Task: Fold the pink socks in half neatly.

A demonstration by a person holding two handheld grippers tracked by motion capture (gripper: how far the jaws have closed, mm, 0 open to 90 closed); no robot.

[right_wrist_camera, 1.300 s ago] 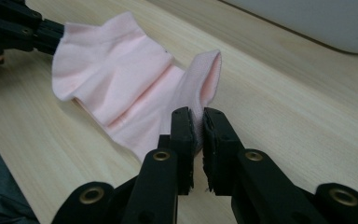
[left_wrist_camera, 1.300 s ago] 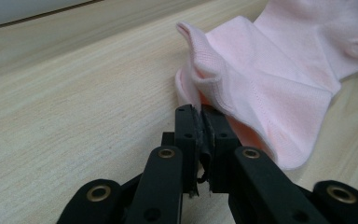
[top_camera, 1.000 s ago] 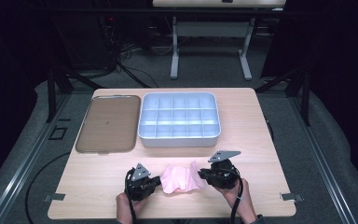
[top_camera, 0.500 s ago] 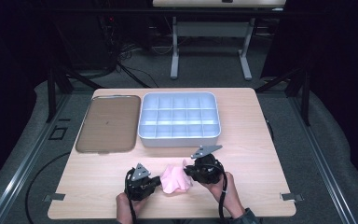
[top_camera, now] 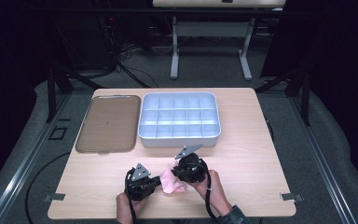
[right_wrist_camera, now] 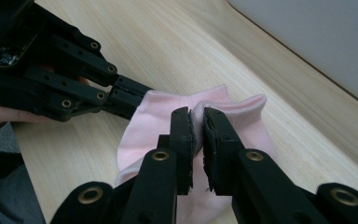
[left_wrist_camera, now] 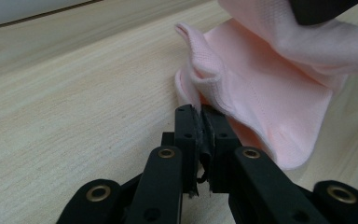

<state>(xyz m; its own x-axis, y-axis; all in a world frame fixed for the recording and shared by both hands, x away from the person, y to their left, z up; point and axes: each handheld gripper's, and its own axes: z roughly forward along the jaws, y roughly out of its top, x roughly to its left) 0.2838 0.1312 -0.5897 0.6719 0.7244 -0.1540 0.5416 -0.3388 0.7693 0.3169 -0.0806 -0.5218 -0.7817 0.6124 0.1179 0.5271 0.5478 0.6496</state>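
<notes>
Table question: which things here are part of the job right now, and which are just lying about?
In use:
- pink sock
- left tongs, shut on its edge
- right tongs, shut on its other edge

Lying about:
- white compartment box
- brown tray

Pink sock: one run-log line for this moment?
pink sock on table | left gripper shut on sock | right gripper shut on sock | compartment tray empty

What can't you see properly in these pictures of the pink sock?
- Sock: in the high view both grippers cover its ends, so its shape is unclear.
- Sock's far part: in the left gripper view the picture's top edge cuts it off.
- Bin compartments: too small in the high view to tell if anything lies inside.
- Tray: a tiny speck on it, unreadable.
</notes>
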